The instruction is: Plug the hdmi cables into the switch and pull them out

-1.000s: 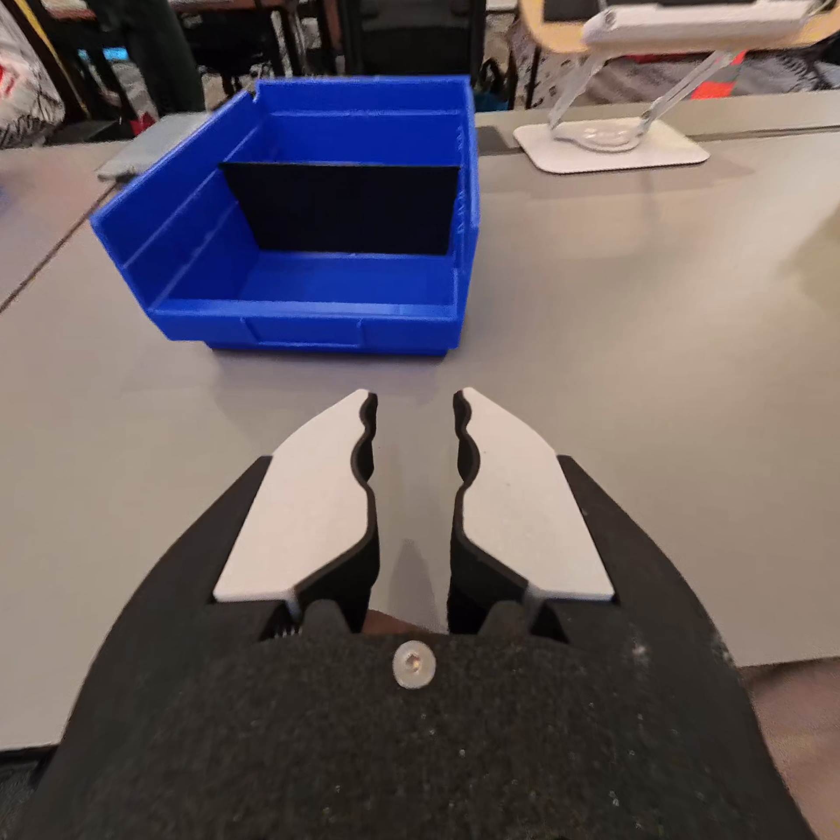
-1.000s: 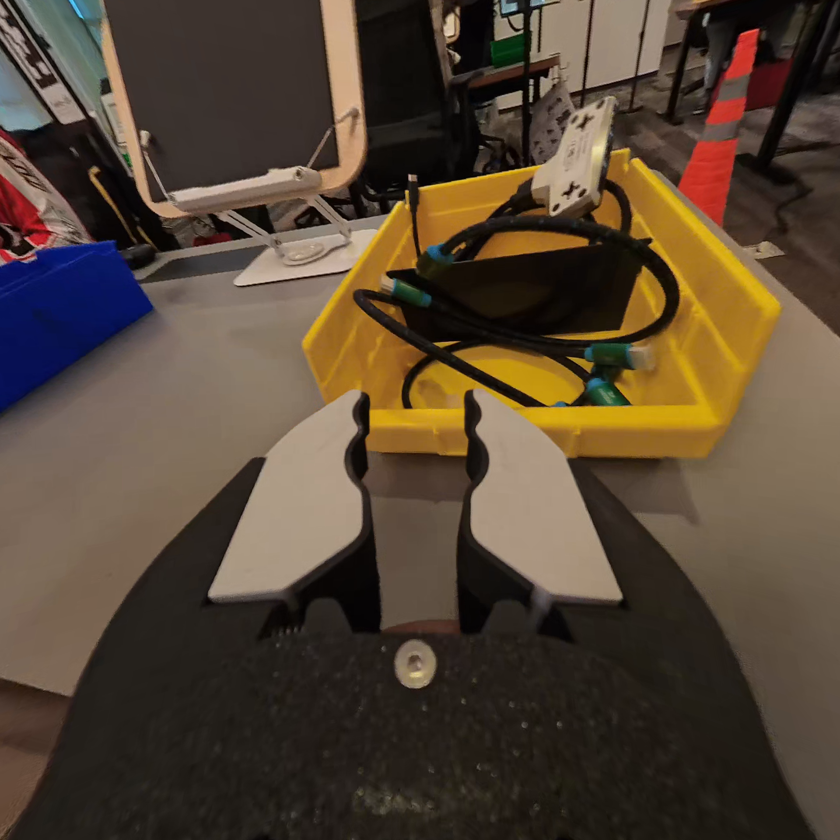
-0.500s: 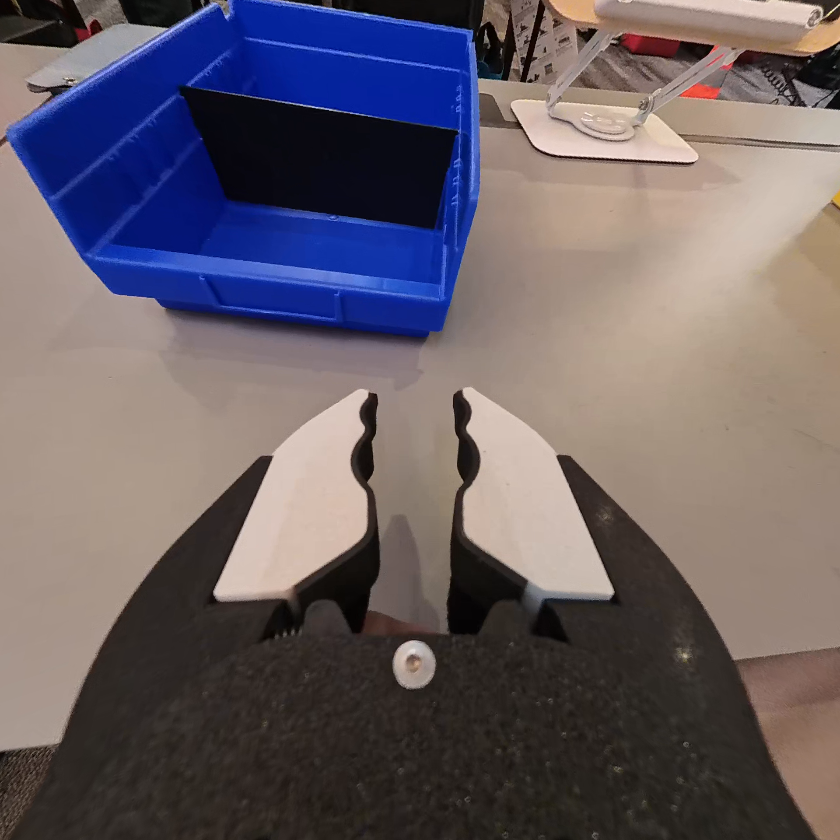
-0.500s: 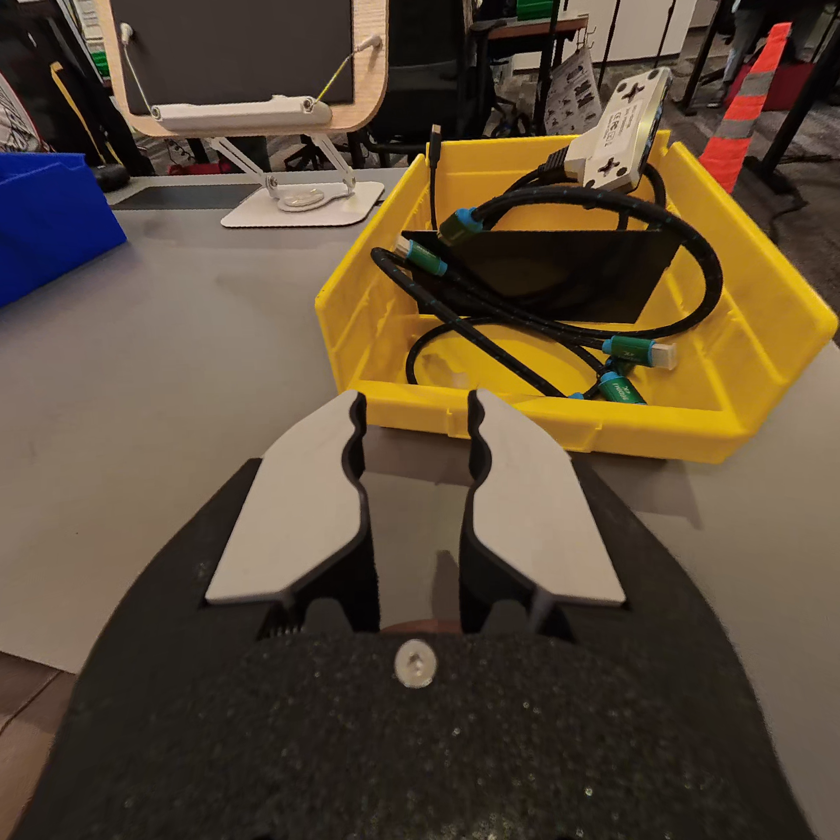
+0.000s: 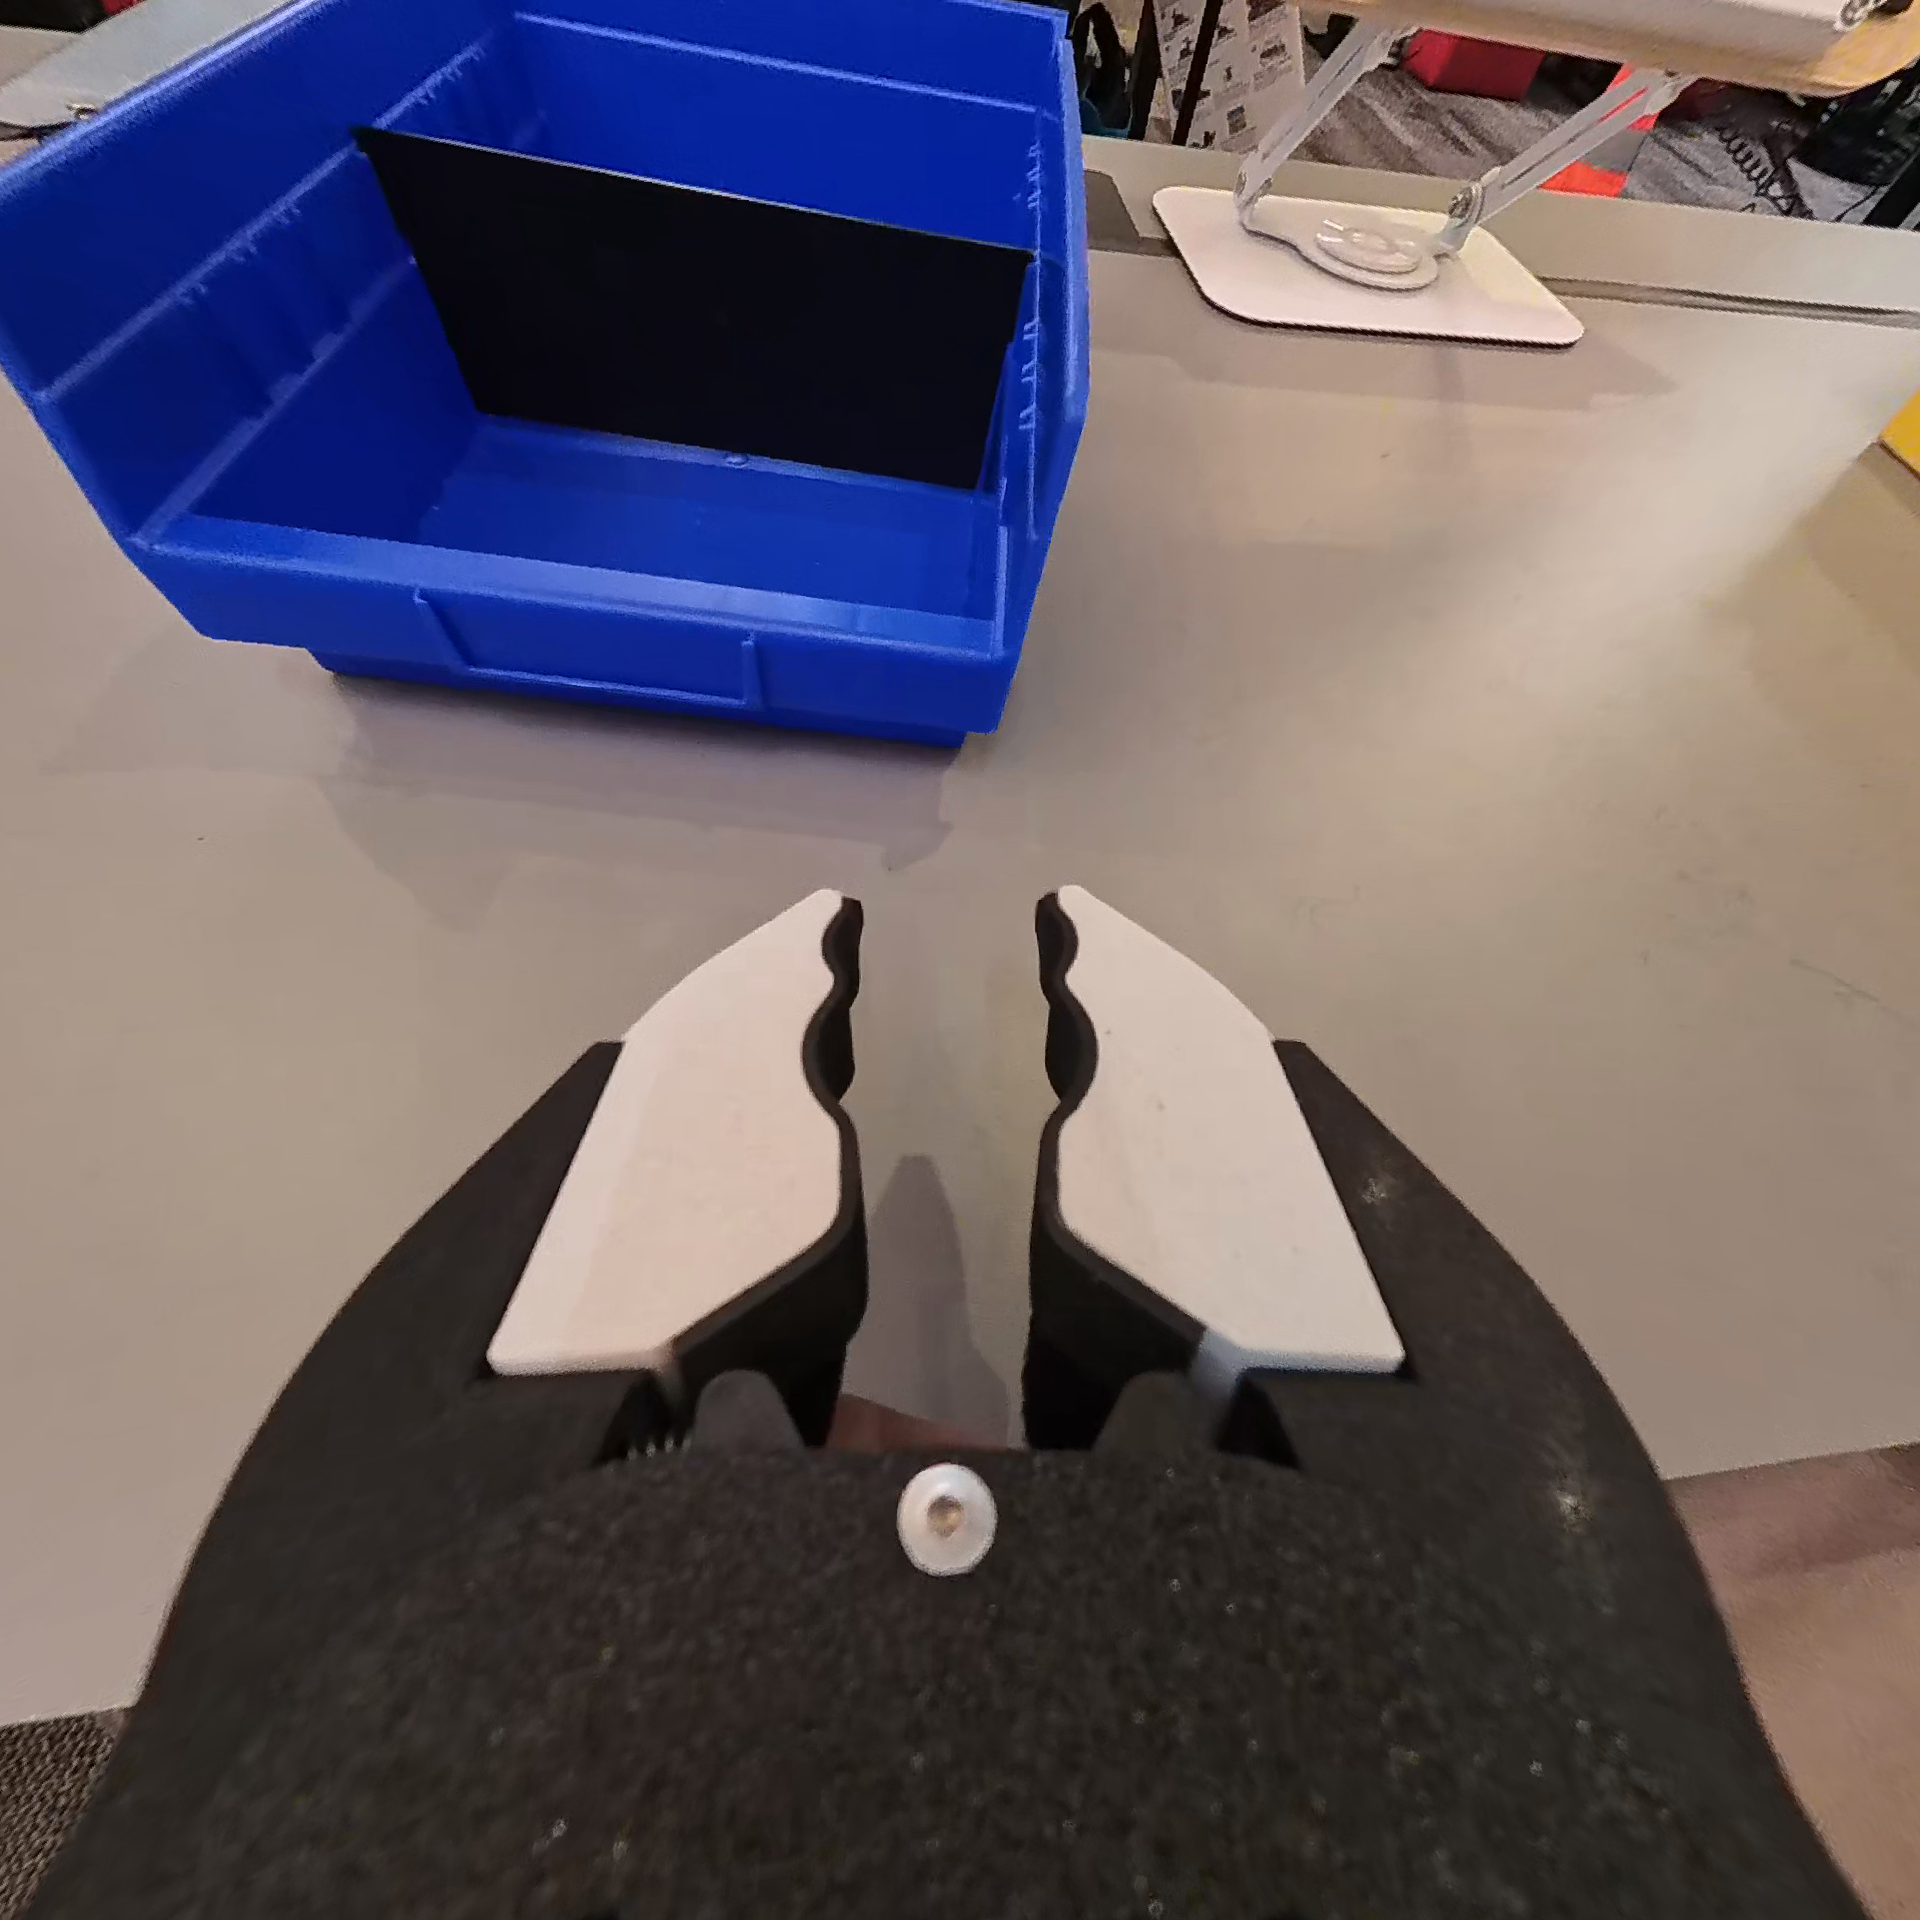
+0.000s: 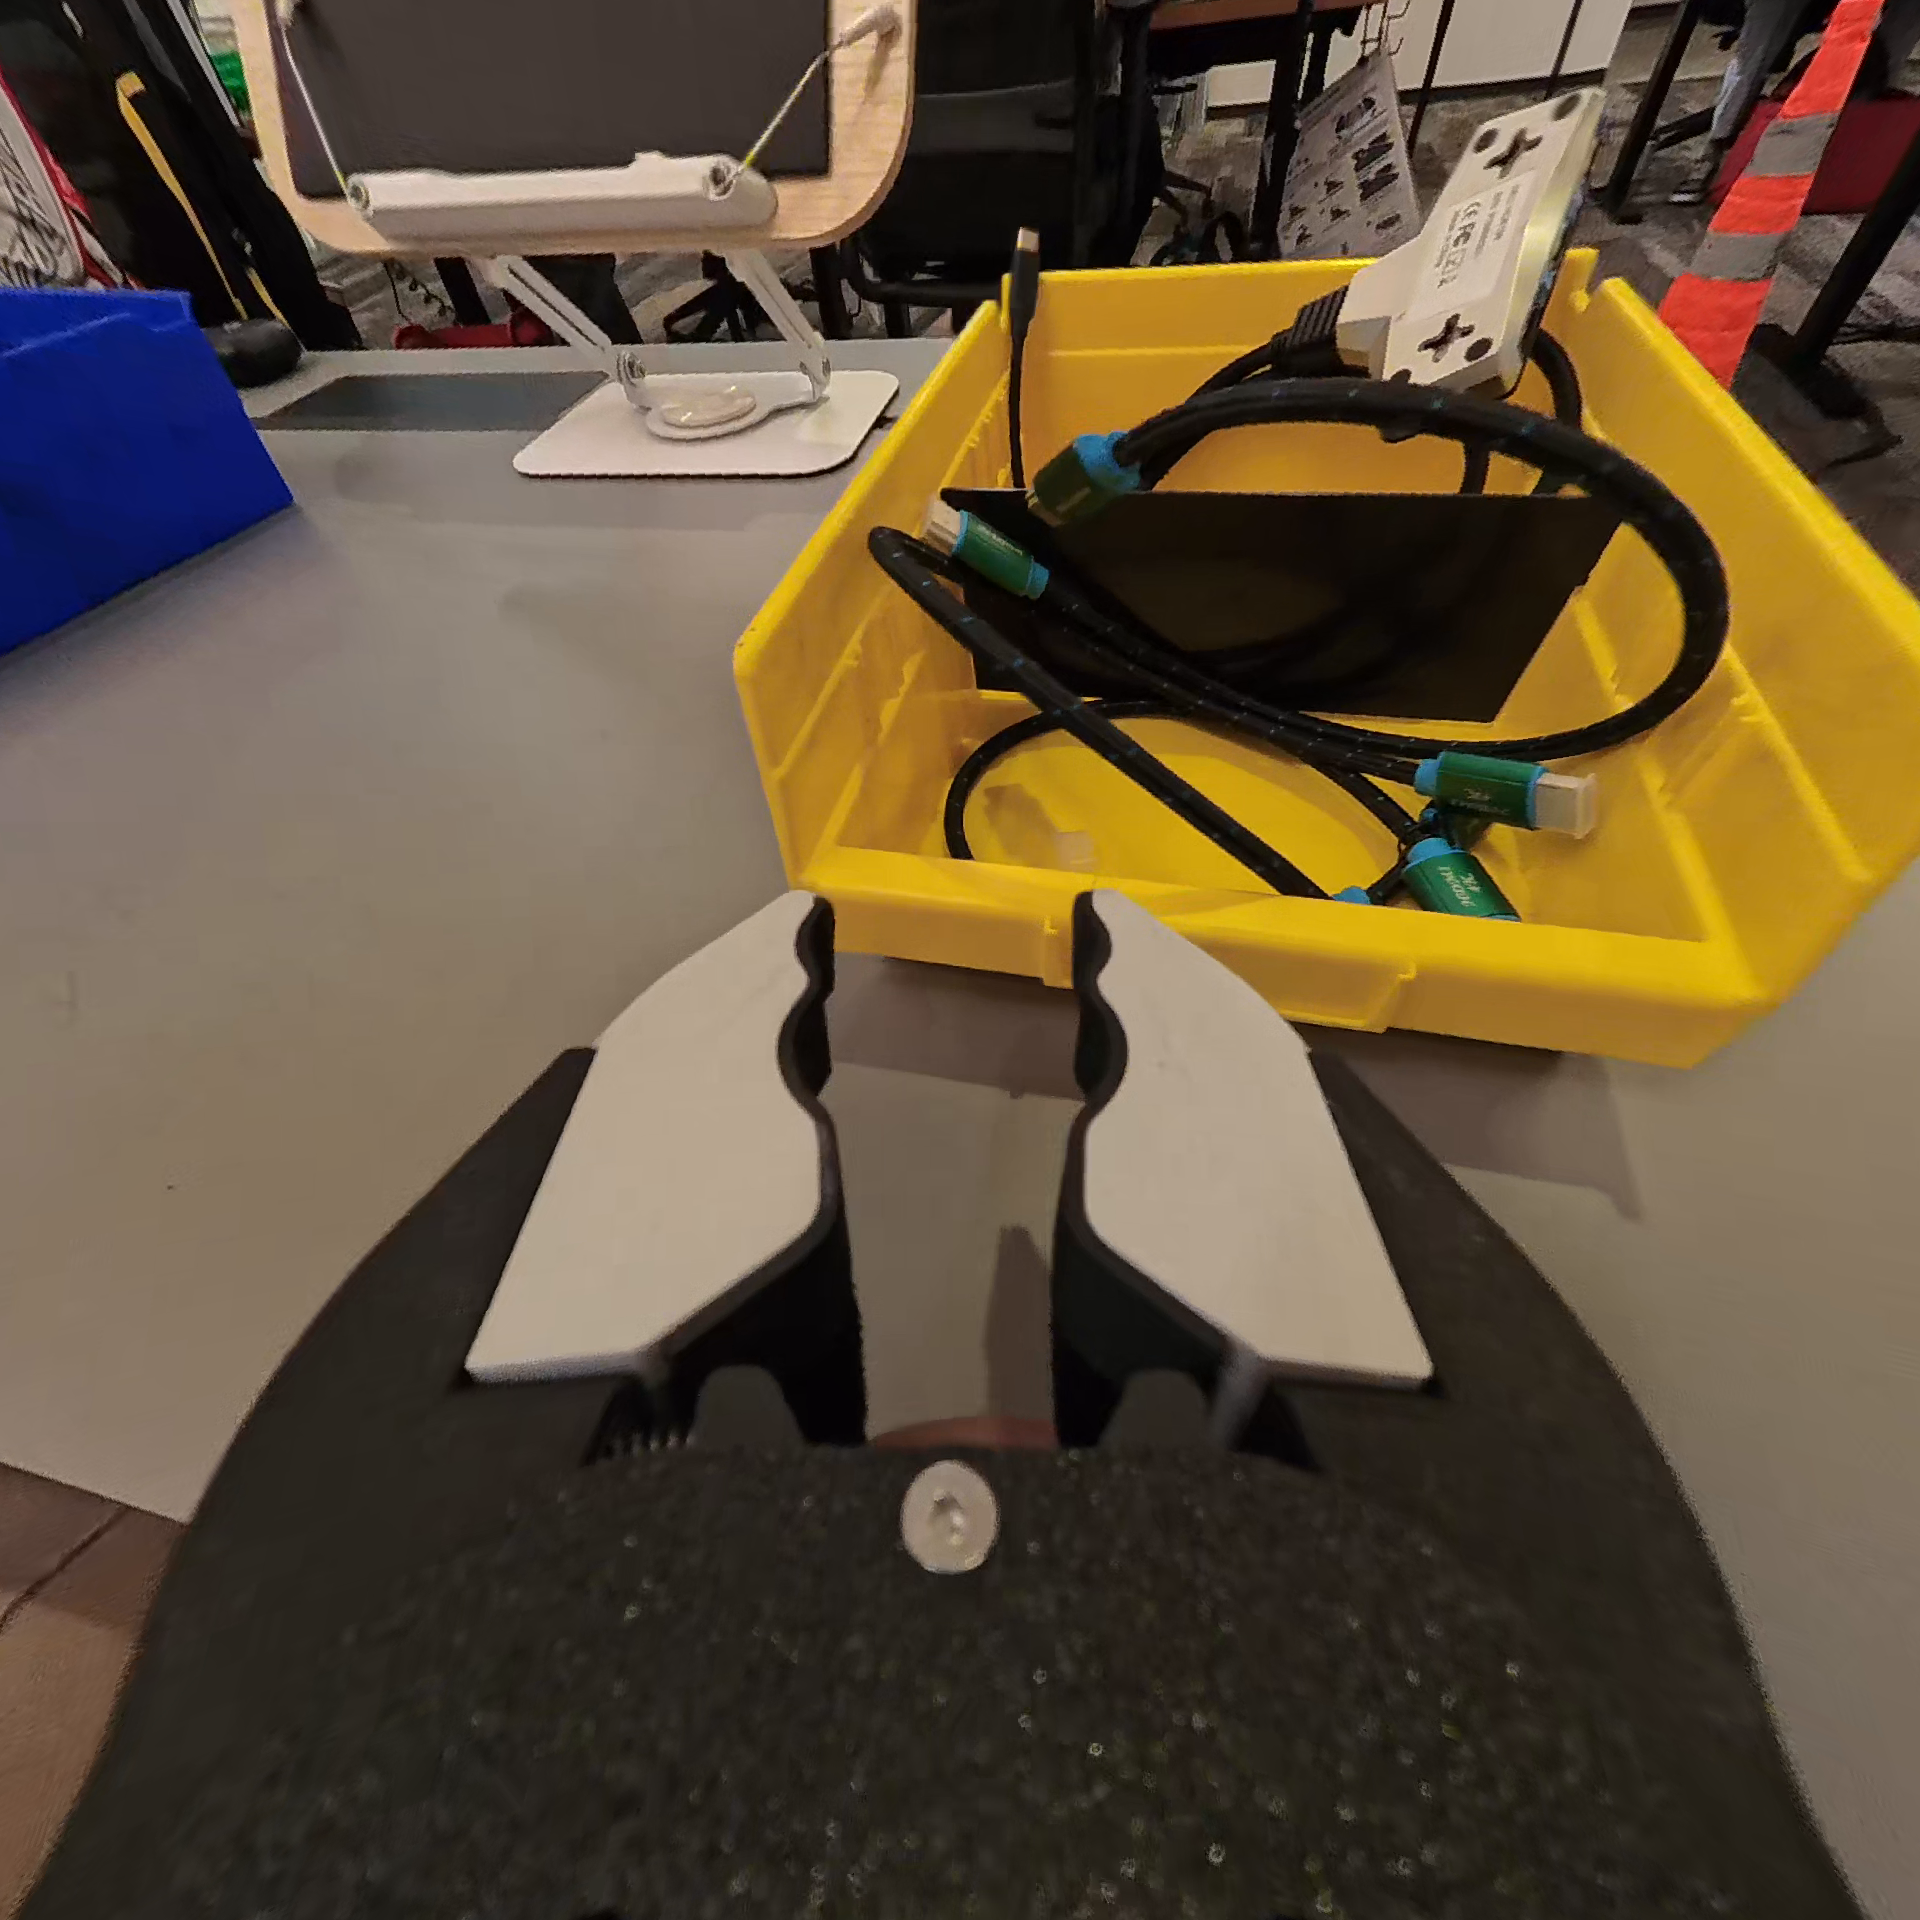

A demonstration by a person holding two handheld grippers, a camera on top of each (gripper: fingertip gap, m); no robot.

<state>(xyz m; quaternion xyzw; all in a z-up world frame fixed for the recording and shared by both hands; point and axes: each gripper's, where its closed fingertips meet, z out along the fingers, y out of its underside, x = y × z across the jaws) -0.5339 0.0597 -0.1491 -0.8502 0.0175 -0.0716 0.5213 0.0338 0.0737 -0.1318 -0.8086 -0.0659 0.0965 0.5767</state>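
A yellow bin (image 6: 1195, 940) stands ahead and to the right of my right gripper (image 6: 951, 914). It holds black braided HDMI cables (image 6: 1621, 499) with green plugs (image 6: 1496, 788), and a white switch (image 6: 1475, 260) propped on its far rim. A black divider (image 6: 1351, 592) crosses the bin. My right gripper is open and empty, just short of the bin's front wall. My left gripper (image 5: 948, 914) is open and empty over the grey table (image 5: 1403, 727), in front of an empty blue bin (image 5: 582, 623) with a black divider (image 5: 717, 322).
A white tablet stand (image 6: 717, 416) holding a wood-framed screen (image 6: 561, 114) stands at the back of the table; its base also shows in the left wrist view (image 5: 1361, 260). The blue bin's corner (image 6: 114, 468) sits at left. An orange cone (image 6: 1766, 177) stands beyond the table.
Both grippers have moved forward and tilted down toward their bins. The right gripper's jaws have spread a little wider. Nothing has been grasped.
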